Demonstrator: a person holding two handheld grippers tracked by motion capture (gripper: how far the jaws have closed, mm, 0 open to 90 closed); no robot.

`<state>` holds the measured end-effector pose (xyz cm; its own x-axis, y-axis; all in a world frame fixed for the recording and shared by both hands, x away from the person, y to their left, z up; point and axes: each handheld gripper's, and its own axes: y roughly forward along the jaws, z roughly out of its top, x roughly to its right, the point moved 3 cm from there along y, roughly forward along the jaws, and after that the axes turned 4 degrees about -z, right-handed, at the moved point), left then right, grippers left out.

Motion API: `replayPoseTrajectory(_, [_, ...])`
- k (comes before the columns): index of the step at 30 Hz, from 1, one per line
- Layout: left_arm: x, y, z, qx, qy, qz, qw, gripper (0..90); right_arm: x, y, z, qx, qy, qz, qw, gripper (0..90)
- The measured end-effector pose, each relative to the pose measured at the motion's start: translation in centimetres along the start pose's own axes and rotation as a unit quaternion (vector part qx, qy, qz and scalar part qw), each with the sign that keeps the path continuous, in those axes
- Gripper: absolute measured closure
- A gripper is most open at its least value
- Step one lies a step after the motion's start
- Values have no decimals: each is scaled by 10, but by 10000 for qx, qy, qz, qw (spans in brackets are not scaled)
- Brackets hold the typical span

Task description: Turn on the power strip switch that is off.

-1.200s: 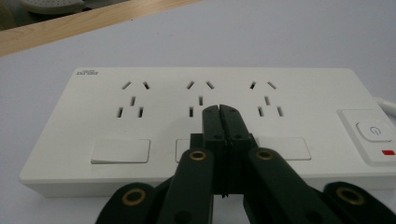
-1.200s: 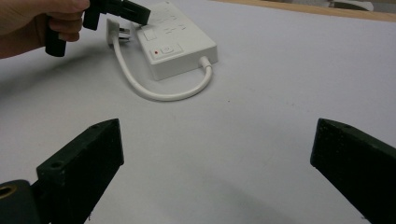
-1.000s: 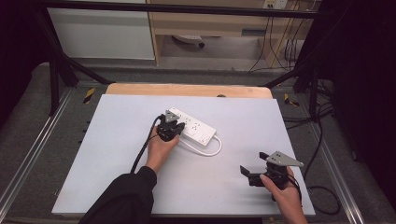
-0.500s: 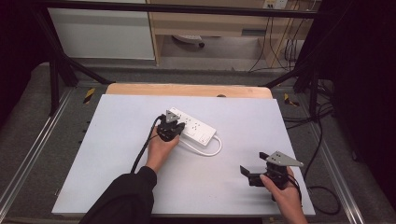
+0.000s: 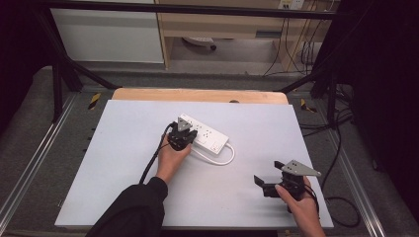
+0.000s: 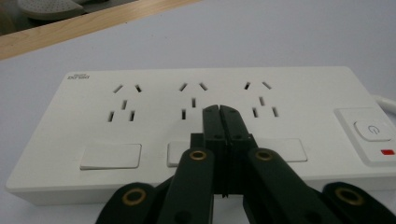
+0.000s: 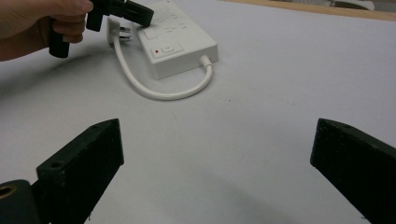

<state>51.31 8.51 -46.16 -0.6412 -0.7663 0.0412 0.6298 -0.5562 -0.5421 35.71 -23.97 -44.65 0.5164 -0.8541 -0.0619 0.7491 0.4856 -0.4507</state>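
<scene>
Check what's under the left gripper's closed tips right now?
The left gripper, jaws shut, sits over the white power strip, above its middle socket; the patch directly beneath the tips is hidden.

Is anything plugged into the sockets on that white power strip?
No. In the left gripper view, all three socket sets on the power strip are bare, and the left hand-held gripper holds its jaws shut above them.

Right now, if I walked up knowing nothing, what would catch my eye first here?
Probably the white power strip lying near the middle of the pale table, its short white cable curling beside it. The left hand-held gripper sits right over it, jaws shut and pointing at the sockets. The right hand-held gripper waits apart near the table's front right, jaws wide open.
</scene>
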Motion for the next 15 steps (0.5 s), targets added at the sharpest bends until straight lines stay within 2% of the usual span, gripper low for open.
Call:
replayPoseTrajectory(5, [0,0,0,11,21,-37,10000,899,0,0,0,3,2,4,10000,31])
replayPoseTrajectory(15, [-3,-1,0,12,-115,-110,9999,900,0,1,0,-10,-6,15,10000,31])
